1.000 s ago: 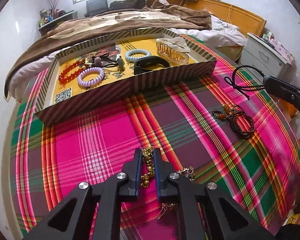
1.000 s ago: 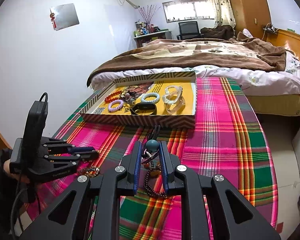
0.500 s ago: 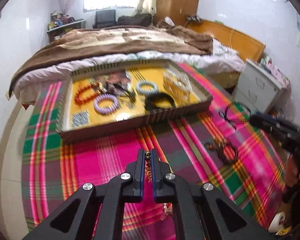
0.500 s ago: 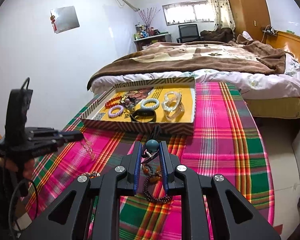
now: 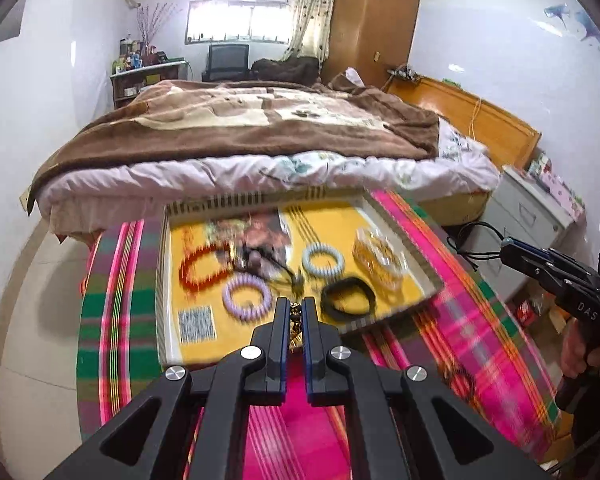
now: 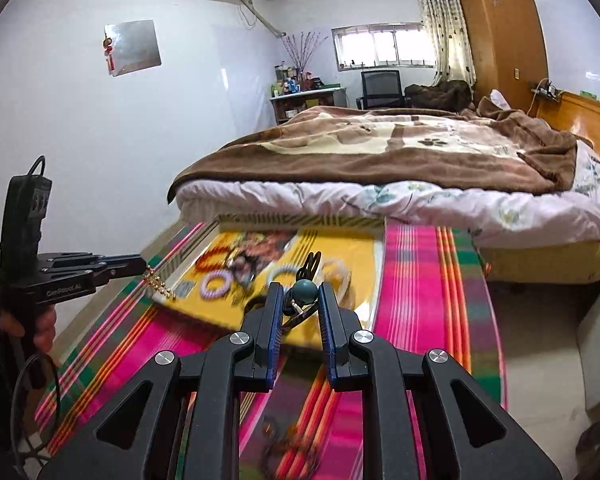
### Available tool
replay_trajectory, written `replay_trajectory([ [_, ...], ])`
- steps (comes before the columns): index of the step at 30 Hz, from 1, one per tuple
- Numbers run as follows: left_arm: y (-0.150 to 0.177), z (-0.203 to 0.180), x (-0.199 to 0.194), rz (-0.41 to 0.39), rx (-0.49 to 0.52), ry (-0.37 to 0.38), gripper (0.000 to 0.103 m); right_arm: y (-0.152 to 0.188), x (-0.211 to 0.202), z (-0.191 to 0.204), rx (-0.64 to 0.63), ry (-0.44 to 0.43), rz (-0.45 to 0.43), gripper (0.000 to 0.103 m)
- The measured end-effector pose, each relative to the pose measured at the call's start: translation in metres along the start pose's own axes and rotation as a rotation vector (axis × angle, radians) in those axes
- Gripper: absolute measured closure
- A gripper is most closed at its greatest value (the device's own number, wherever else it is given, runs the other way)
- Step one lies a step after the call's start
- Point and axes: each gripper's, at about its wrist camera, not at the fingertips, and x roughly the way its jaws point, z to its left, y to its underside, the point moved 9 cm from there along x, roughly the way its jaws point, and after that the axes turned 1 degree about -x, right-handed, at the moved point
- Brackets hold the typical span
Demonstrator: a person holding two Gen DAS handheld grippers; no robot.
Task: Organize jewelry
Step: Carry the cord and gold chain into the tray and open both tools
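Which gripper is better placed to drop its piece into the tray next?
Left, probably. The left gripper holds the gold bead chain right at the striped cardboard tray's near edge; the right gripper, gripping the teal-bead black cord necklace, sits slightly farther back.

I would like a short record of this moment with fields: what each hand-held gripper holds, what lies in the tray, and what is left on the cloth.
left hand-held gripper: shut on gold chain, lifted near the tray's front left corner
right hand-held gripper: shut on teal bead necklace, black cord loops above
tray: orange bracelet, purple bracelet, blue bracelet, black band, clear clip, dark tangle by the picture
cloth: blurred dark beads
sharpness: motion blur, small details unclear
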Motion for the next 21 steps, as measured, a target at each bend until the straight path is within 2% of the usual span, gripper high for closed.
replay_trajectory([
  [5, -0.016, 0.004, 0.020, -0.009, 0.003, 0.004, 0.098, -0.024, 0.041, -0.017, 0.000, 0.001, 0.031, 0.085],
  [8, -0.015, 0.005, 0.038, 0.018, 0.009, 0.005, 0.098, -0.032, 0.075, -0.028, 0.001, -0.007, 0.069, 0.085],
  [14, -0.001, 0.012, 0.077, 0.078, 0.027, -0.040, 0.098, -0.027, 0.139, -0.044, 0.022, -0.030, 0.167, 0.085],
  [21, 0.012, 0.023, 0.103, 0.115, 0.010, -0.087, 0.098, -0.017, 0.180, -0.054, 0.001, -0.015, 0.253, 0.085],
])
